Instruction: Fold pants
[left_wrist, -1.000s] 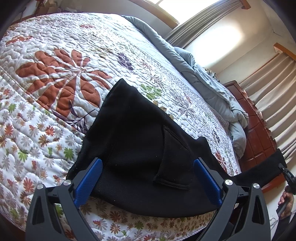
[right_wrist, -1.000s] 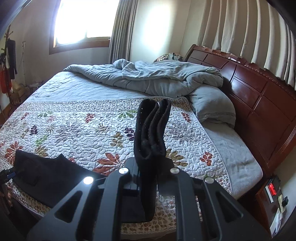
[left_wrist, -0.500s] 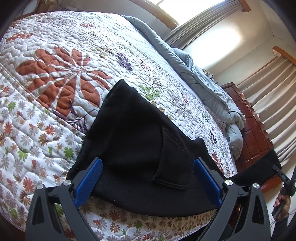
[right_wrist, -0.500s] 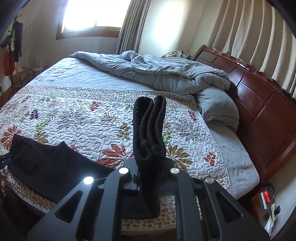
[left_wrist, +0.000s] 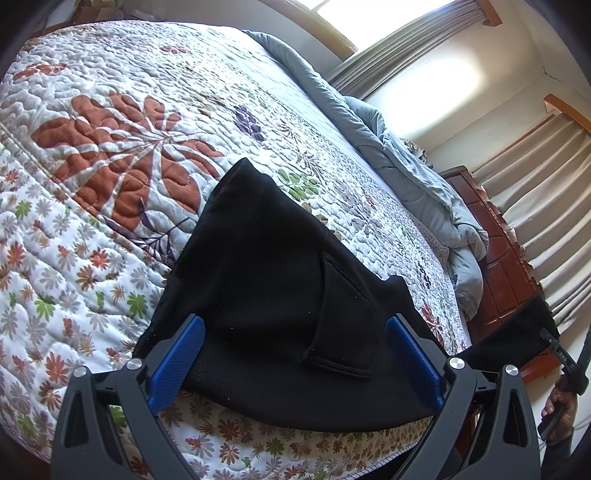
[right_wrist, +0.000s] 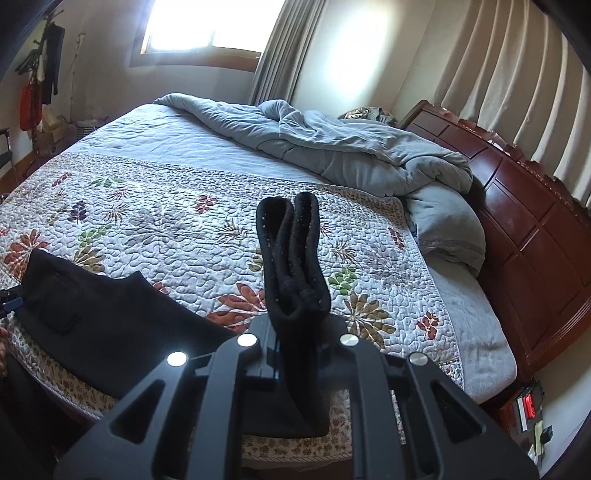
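Evidently to carry the hems over, the right gripper (right_wrist: 295, 347) clamps the bunched leg ends of the black pants (left_wrist: 280, 295) above the quilted bed (left_wrist: 110, 184), while the left gripper (left_wrist: 295, 362) hangs wide at the waist.

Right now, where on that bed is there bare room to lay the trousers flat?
The flowered quilt is bare between the black pants at the near edge and the rumpled grey duvet. The headboard end is crowded with duvet.
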